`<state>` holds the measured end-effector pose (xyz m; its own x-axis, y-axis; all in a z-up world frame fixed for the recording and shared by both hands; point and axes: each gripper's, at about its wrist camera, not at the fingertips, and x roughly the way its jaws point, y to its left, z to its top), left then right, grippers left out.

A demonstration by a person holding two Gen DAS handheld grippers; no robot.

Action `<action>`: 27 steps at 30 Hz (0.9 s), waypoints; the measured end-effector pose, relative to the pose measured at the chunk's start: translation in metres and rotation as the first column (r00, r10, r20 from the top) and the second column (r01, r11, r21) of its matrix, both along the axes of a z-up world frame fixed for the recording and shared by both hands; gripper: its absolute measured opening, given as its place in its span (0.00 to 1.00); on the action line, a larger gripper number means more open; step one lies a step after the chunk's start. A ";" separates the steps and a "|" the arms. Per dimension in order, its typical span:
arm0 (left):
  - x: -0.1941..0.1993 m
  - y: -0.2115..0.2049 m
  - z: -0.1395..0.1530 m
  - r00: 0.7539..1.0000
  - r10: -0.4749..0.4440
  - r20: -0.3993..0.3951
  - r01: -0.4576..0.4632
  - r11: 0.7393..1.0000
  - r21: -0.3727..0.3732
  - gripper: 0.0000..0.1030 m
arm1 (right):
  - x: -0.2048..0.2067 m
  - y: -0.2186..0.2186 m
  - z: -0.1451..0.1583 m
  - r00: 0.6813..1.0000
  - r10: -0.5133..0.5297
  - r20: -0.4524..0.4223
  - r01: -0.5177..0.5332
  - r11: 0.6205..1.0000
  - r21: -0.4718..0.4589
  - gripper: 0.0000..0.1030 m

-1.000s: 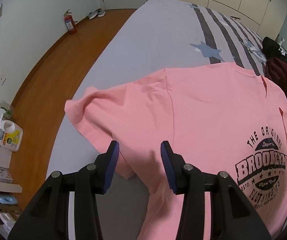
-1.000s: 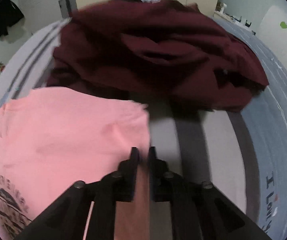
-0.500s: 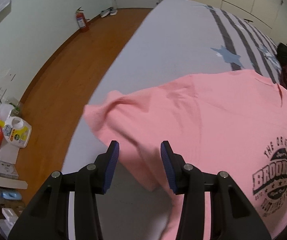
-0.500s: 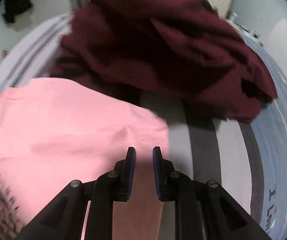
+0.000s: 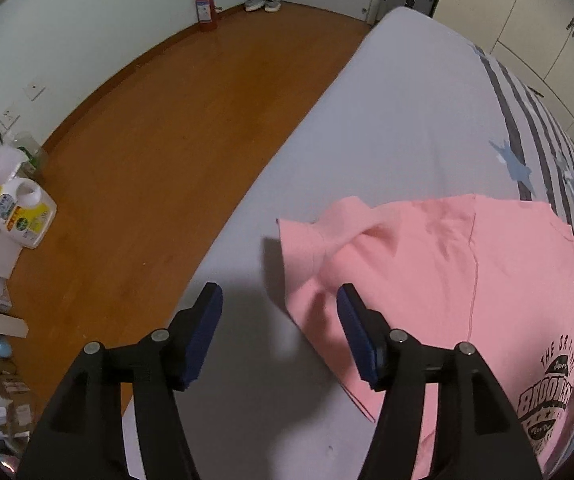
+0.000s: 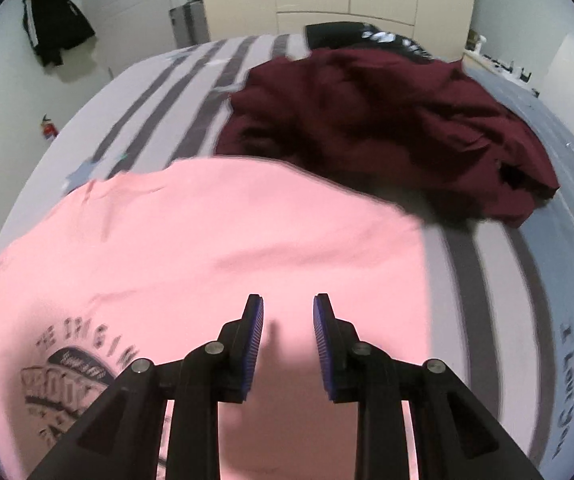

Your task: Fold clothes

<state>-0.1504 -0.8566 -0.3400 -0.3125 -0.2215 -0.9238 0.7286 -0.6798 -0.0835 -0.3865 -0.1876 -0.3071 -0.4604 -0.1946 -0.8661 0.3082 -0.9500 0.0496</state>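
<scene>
**Garment position and hand-held gripper state, both wrist views**

Left wrist view. Left hand-held gripper (image 5: 279, 300) has its jaws wide apart and holds nothing. It hangs above the bed (image 5: 407, 112), near the bed's floor-side edge. The pink T-shirt (image 5: 487, 280) lies flat on the bed, print side up, with black lettering visible at lower right. One short sleeve (image 5: 315, 236) extends toward the bed edge and is slightly rumpled. The right-hand finger overlaps the shirt's side edge in the frame; whether it touches the fabric cannot be told. The left-hand finger is over bare sheet. A wooden floor (image 5: 167, 140) runs beside the bed. A detergent bottle (image 5: 25, 214) stands at the left edge among boxes, and a red fire extinguisher (image 5: 205, 8) stands against the far wall.

Right wrist view. Right hand-held gripper (image 6: 288, 316) has its jaws apart, with a moderate gap, and holds nothing. It is positioned above the middle of the pink T-shirt (image 6: 227, 248), and the shirt shows between the fingers. The frame is motion-blurred. A crumpled maroon garment (image 6: 387, 120) lies on the bed (image 6: 527, 280) just beyond the shirt's far edge; whether it overlaps the shirt cannot be told. A dark jacket (image 6: 53, 28) hangs on the wall at upper left.
</scene>
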 end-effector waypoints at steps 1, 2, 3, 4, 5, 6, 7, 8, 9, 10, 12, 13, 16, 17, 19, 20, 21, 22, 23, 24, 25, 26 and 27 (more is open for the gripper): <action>-0.002 -0.002 -0.005 1.000 -0.009 0.000 0.009 1.000 0.017 0.55 | 0.005 -0.008 -0.006 1.000 -0.001 0.015 0.001 1.000 -0.004 0.23; -0.004 -0.004 -0.009 1.000 -0.019 -0.011 0.020 0.999 0.034 0.55 | 0.010 -0.011 -0.011 1.000 -0.005 0.030 0.005 1.000 -0.006 0.23; -0.006 -0.006 -0.012 0.999 -0.029 -0.025 0.030 0.998 0.051 0.55 | 0.015 -0.013 -0.016 0.999 -0.009 0.045 0.010 1.000 -0.007 0.23; -0.008 -0.007 -0.014 0.999 -0.041 -0.034 0.043 0.997 0.059 0.55 | 0.019 -0.014 -0.020 0.998 -0.014 0.060 0.014 1.000 -0.009 0.23; -0.010 -0.008 -0.017 0.998 -0.053 -0.040 0.056 0.996 0.064 0.50 | 0.023 -0.016 -0.022 0.998 -0.014 0.063 0.015 1.000 -0.008 0.23; -0.011 -0.008 -0.017 0.997 -0.069 -0.046 0.072 0.995 0.065 0.40 | 0.026 -0.019 -0.023 0.998 -0.014 0.063 0.014 1.000 -0.007 0.23; -0.013 -0.008 -0.017 0.995 -0.086 -0.053 0.090 0.994 0.064 0.13 | 0.029 -0.021 -0.023 0.998 -0.013 0.062 0.013 1.000 -0.006 0.23; -0.014 -0.008 -0.016 0.994 -0.102 -0.044 0.104 0.993 0.050 0.02 | 0.035 -0.024 -0.023 0.998 -0.010 0.060 0.010 1.000 -0.001 0.23; -0.012 -0.009 -0.012 0.993 -0.107 -0.048 0.109 0.993 0.049 0.02 | 0.037 -0.026 -0.022 0.998 -0.008 0.060 0.008 1.000 0.006 0.23; -0.010 -0.010 -0.006 0.992 -0.108 -0.058 0.111 0.992 0.053 0.02 | 0.037 -0.026 -0.022 0.998 -0.007 0.061 0.007 1.000 0.012 0.23; -0.004 -0.014 0.010 0.990 -0.112 -0.083 0.116 0.992 0.053 0.02 | 0.034 -0.026 -0.025 0.998 -0.008 0.068 0.006 1.000 0.029 0.23; -0.002 -0.015 0.020 0.988 -0.121 -0.093 0.126 0.991 0.046 0.02 | 0.032 -0.025 -0.028 0.997 -0.009 0.073 0.006 0.999 0.039 0.23; 0.002 -0.018 0.051 0.978 -0.161 -0.132 0.168 0.985 0.038 0.02 | 0.029 -0.021 -0.036 0.996 -0.010 0.088 0.004 0.998 0.062 0.23; 0.002 -0.018 0.061 0.973 -0.176 -0.148 0.183 0.982 0.038 0.02 | 0.029 -0.019 -0.038 0.996 -0.010 0.093 0.004 0.998 0.068 0.23; -0.002 -0.016 0.073 0.968 -0.217 -0.124 0.223 0.974 0.039 0.02 | 0.028 -0.016 -0.042 0.995 -0.010 0.103 0.002 0.997 0.080 0.23; -0.003 -0.015 0.074 0.966 -0.230 -0.115 0.237 0.970 0.053 0.02 | 0.028 -0.014 -0.043 0.995 -0.009 0.103 0.001 0.997 0.081 0.23; -0.005 -0.014 0.073 0.966 -0.243 -0.089 0.248 0.967 0.056 0.02 | 0.028 -0.014 -0.043 0.995 -0.007 0.102 -0.001 0.997 0.080 0.23; -0.006 -0.011 0.071 0.965 -0.257 -0.057 0.260 0.964 0.054 0.02 | 0.028 -0.013 -0.043 0.995 -0.006 0.102 -0.002 0.997 0.077 0.23; -0.007 -0.009 0.068 0.964 -0.267 -0.016 0.268 0.962 0.054 0.02 | 0.028 -0.011 -0.044 0.995 -0.006 0.102 -0.002 0.997 0.072 0.23; -0.008 -0.008 0.064 0.964 -0.266 0.019 0.264 0.962 0.071 0.02 | 0.027 -0.010 -0.044 0.995 -0.005 0.103 -0.002 0.998 0.067 0.23; -0.008 -0.007 0.064 0.966 -0.259 0.021 0.256 0.962 0.095 0.02 | 0.028 -0.009 -0.044 0.995 -0.005 0.105 -0.001 0.998 0.063 0.23; -0.008 -0.002 0.069 0.965 -0.262 -0.010 0.261 0.957 0.128 0.02 | 0.028 -0.008 -0.044 0.994 -0.006 0.106 -0.001 0.998 0.059 0.23; -0.010 0.005 0.076 0.960 -0.278 -0.040 0.281 0.948 0.148 0.02 | 0.029 -0.006 -0.043 0.994 -0.006 0.108 0.000 0.999 0.052 0.23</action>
